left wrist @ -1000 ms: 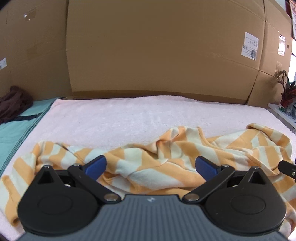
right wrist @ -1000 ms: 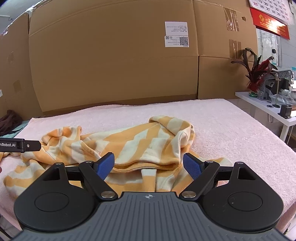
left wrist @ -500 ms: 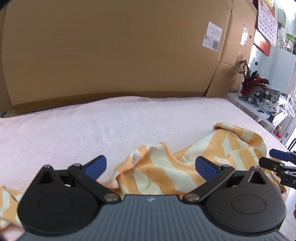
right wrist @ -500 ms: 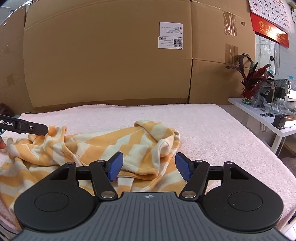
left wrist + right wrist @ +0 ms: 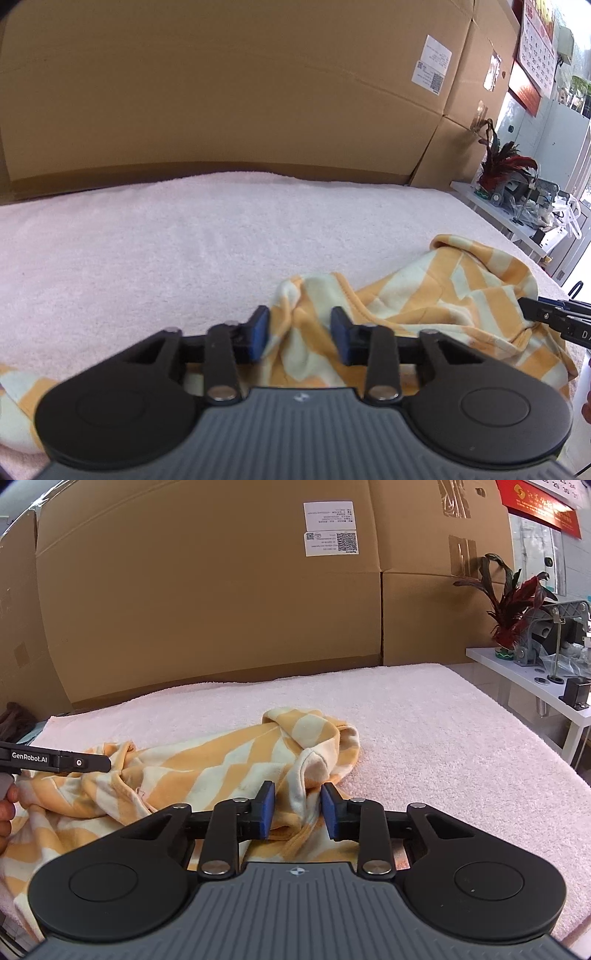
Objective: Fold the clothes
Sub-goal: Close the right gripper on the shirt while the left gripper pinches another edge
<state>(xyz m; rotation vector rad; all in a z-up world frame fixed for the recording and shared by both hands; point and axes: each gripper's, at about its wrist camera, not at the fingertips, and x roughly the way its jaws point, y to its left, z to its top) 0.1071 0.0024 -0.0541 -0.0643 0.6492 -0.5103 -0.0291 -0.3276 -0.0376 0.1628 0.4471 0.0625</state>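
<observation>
Crumpled orange-and-cream striped shirt (image 5: 229,771) bunched on pink towel (image 5: 424,731), toward near edge, filling 6 to 9 o'clock of right wrist view and 3 to 6 o'clock of left wrist view. Step in hand, by judgement: getting first grips on the heap, nothing folded yet. Left gripper (image 5: 299,334) jaws just been closing, narrowed around a raised ridge of cloth; blue pads at either side of it, a sliver of gap on each, real pinch not confirmed. Right gripper (image 5: 295,810) same story: jaws just been closing, hem fold sitting between pads, contact unclear. Cardboard boxes (image 5: 207,602) at 12 o'clock, potted plant (image 5: 513,602) on white side table (image 5: 528,686) at 2 o'clock. Next likely: finish both pinches, then lift and pull apart to spread flat; risk of catching several layers.
</observation>
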